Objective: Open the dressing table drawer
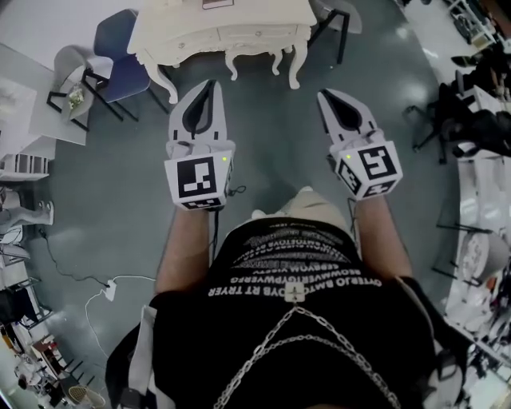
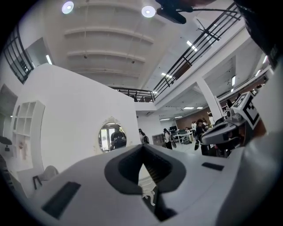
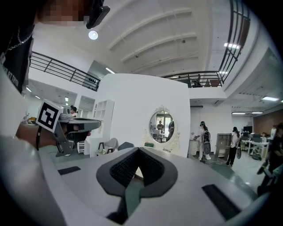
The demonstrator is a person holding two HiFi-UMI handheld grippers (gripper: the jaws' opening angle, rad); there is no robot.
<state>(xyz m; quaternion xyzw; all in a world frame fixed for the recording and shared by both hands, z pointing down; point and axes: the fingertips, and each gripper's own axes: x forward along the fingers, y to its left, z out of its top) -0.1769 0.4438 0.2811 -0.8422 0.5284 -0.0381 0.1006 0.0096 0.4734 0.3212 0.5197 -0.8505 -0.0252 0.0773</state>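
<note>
Most of the head view is grey-green floor (image 1: 271,136). On it, straight ahead of us, stands the cream dressing table (image 1: 255,14), with a blue chair (image 1: 120,48) just beside its left end. The worktop runs left to right across our line of sight. The drawer fronts (image 1: 238,34) sit in the skirt under the worktop's near edge, facing us. They look flush, so we judge nothing is pulled out yet; any handle is too small to make out. In the right gripper view an oval mirror (image 3: 161,126) rises from the worktop's far edge.

Next in size, we hold the left gripper (image 1: 209,85) and the right gripper (image 1: 325,96) out side by side, both aimed at the table. Bare floor lies between their tips and the table's legs, so they are well apart from it and touch nothing. Both pairs of jaws are closed tip to tip and empty. Each gripper view shows only the hollow behind the meeting tips.

What the coming move turns on is this: the drawer fronts lie dead ahead of the jaws, with their long axis crosswise to the way we point. A drawer would therefore slide out toward us. The left gripper lines up with the middle of the near edge, while the right gripper points at the worktop's near right corner. We judge the left the better placed for the middle drawer. Either pair of jaws must open before it can take a handle.
</note>
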